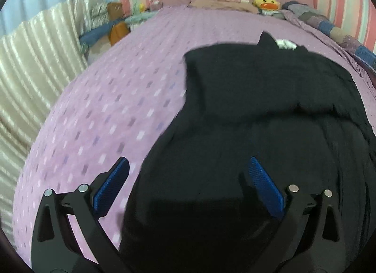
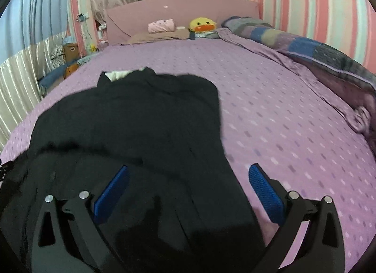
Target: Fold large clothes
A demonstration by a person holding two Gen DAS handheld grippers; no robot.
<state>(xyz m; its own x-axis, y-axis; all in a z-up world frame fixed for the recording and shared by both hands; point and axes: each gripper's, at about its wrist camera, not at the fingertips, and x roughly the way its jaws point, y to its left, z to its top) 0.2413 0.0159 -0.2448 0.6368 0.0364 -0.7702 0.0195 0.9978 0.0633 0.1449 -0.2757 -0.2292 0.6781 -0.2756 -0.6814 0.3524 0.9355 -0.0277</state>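
Observation:
A large black garment (image 1: 246, 99) lies spread on the purple bed (image 1: 112, 99), its upper part folded over the lower part. A white label shows at its collar (image 1: 285, 43). My left gripper (image 1: 188, 167) is open above the garment's near left edge, with nothing between its blue pads (image 1: 112, 183). In the right wrist view the same black garment (image 2: 141, 118) fills the left half, its white collar label (image 2: 115, 75) at the far end. My right gripper (image 2: 188, 174) is open over the garment's near right edge, holding nothing.
The bed (image 2: 282, 113) has a pink headboard (image 2: 183, 12). A yellow duck plush (image 2: 202, 25) and a pink cloth (image 2: 162, 26) sit near the pillows. A patchwork quilt (image 2: 317, 54) is bunched along the right side. Cream curtains (image 1: 35, 61) and boxes (image 1: 117, 28) stand left of the bed.

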